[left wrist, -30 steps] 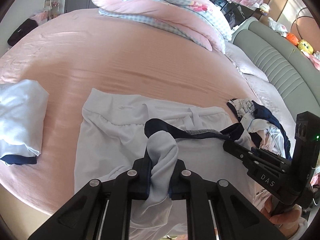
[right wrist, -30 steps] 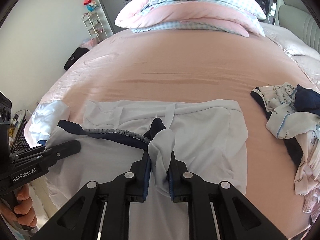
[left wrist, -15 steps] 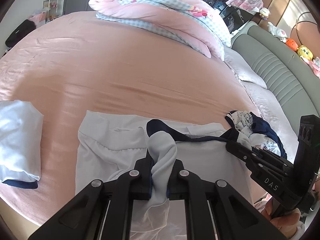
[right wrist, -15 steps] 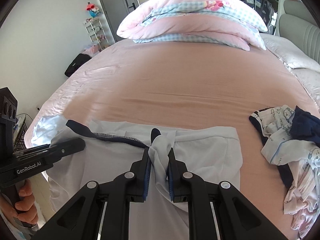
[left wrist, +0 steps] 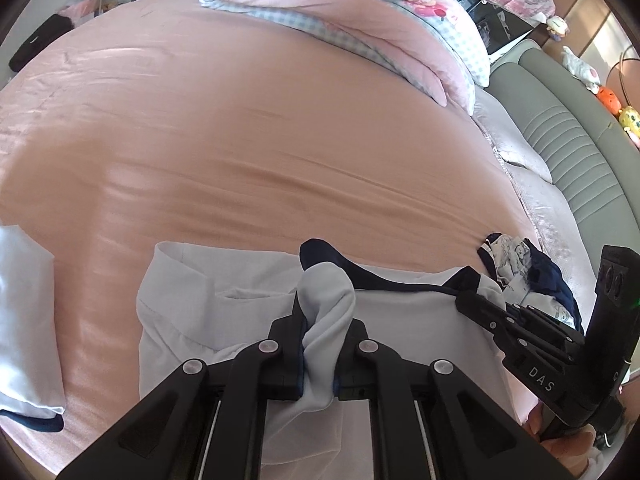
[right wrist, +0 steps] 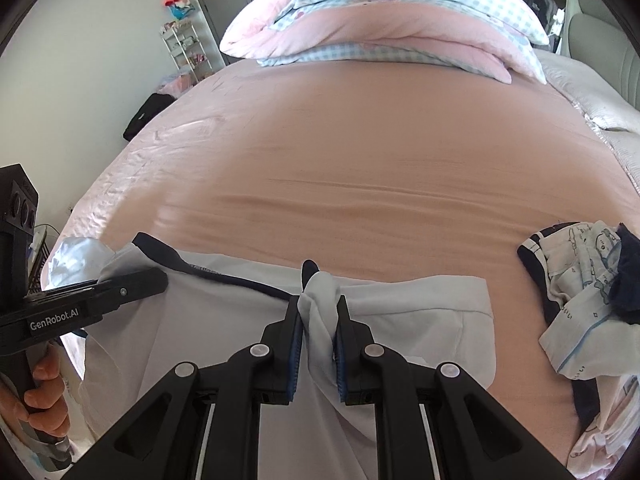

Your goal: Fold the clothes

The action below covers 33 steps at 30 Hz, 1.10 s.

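The pale-blue, navy-trimmed cotton garment (left wrist: pixel 248 312) is spread on the pink bed sheet (left wrist: pixel 280 128). Its navy hem is clamped by the left tool (left wrist: pixel 320 344) and right tool (right wrist: pixel 318 336). Uneven carrying risks a skewed fold. Both tools are pitched steeply downward.

Open pink sheet (right wrist: pixel 380 152) ahead, clothes heap (right wrist: pixel 580 304) perhaps crowding right
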Each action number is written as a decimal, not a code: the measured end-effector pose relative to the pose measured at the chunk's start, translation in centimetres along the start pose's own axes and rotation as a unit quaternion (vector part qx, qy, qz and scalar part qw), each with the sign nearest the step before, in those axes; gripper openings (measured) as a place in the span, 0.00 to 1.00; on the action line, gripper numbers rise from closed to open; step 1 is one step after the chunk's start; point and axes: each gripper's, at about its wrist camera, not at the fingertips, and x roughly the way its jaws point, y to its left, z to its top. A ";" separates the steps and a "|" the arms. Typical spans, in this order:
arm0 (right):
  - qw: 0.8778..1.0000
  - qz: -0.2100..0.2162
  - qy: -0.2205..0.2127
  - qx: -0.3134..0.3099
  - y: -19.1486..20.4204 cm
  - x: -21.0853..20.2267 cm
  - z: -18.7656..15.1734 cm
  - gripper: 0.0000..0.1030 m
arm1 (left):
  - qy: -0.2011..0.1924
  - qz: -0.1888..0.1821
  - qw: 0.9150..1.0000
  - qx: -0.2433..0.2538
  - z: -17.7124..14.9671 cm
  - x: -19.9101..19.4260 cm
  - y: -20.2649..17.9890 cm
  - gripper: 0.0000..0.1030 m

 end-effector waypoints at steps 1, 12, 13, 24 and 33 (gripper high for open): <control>1.000 -0.001 0.002 0.000 -0.2 0.3 0.2 0.11 | 0.001 0.001 1.000 0.001 0.2 0.2 0.0 0.07; 1.000 0.000 0.025 0.005 -1.5 3.0 1.7 0.11 | 0.018 0.023 1.000 0.007 1.1 2.4 0.4 0.07; 1.000 -0.001 0.026 0.005 -1.6 3.3 1.7 0.11 | 0.020 0.026 0.999 0.010 1.1 2.6 0.4 0.07; 0.997 -0.018 0.070 0.008 -2.8 6.2 2.3 0.12 | 0.048 0.041 0.998 0.001 0.7 4.8 1.6 0.10; 0.997 -0.039 0.070 0.022 -3.7 6.2 2.4 0.12 | 0.060 0.020 0.997 -0.048 1.3 4.4 3.2 0.10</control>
